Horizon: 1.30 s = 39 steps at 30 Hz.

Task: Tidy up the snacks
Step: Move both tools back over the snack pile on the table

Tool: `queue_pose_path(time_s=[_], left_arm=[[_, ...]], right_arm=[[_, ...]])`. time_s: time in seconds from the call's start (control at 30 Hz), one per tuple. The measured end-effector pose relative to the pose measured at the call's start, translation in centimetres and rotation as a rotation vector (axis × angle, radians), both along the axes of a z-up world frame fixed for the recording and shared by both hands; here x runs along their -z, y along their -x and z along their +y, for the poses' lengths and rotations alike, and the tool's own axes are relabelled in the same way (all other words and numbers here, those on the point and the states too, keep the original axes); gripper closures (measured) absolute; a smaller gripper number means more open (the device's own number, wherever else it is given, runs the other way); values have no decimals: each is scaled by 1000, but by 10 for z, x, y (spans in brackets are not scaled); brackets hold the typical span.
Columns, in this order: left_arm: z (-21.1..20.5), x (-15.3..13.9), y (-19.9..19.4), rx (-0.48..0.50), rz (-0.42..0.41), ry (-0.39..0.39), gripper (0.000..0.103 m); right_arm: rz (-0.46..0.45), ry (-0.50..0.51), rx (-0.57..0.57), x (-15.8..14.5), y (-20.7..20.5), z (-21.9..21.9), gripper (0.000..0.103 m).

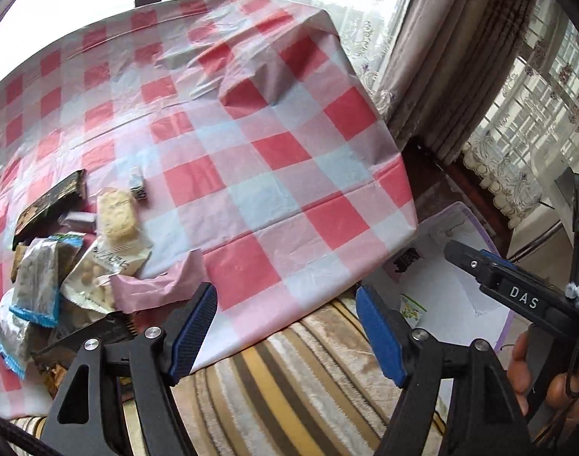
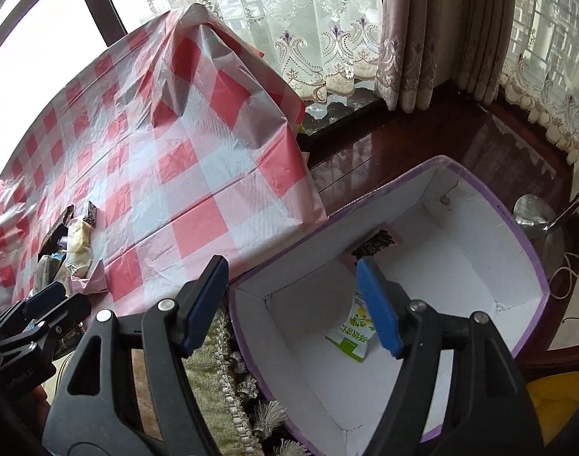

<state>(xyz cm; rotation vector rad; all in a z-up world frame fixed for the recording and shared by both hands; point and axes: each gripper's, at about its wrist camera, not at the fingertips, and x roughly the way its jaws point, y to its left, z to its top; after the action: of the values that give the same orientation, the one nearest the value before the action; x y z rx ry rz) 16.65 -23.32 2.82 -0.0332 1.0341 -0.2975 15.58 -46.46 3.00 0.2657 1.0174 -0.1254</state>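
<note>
A pile of snack packets (image 1: 50,266) lies at the left on the red-and-white checked tablecloth (image 1: 251,121), with a pale biscuit pack (image 1: 116,214) and a dark bar (image 1: 50,203) on top. My left gripper (image 1: 285,326) is open and empty over the table's near edge. My right gripper (image 2: 293,304) is open and empty above the white, purple-rimmed box (image 2: 479,266). A green-and-white packet (image 2: 352,332) and a pink-and-black packet (image 2: 377,245) lie inside the box. The pile also shows in the right wrist view (image 2: 73,247).
The box stands on the dark wooden floor (image 2: 422,144) right of the table. A striped cover (image 1: 289,387) lies below the table edge. Lace curtains (image 2: 308,38) hang behind. A small wrapped sweet (image 1: 137,188) lies apart on the cloth.
</note>
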Motion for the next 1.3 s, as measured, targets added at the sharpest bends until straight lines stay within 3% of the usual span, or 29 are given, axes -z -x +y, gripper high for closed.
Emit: queue_pose_path(time_s=[0.07, 0.2, 0.3, 0.5, 0.83, 1.0, 1.3], left_arm=[[30, -5, 3, -75, -26, -14, 27], [98, -12, 8, -236, -59, -43, 27], [149, -13, 14, -353, -54, -64, 27], [227, -7, 31, -540, -31, -99, 27], [276, 3, 44, -647, -11, -96, 27], [285, 7, 45, -659, -7, -82, 27], [285, 8, 41, -623, -33, -32, 27]], right_arm=[[-11, 3, -62, -29, -3, 18, 27], [-84, 22, -163, -93, -5, 58, 14], [-75, -73, -323, -129, -13, 88, 13], [-92, -138, -528, -182, -15, 150, 13], [-177, -173, -616, -211, -16, 180, 13], [-171, -137, -673, -209, -13, 198, 13], [-168, -138, -619, -188, -24, 196, 12]])
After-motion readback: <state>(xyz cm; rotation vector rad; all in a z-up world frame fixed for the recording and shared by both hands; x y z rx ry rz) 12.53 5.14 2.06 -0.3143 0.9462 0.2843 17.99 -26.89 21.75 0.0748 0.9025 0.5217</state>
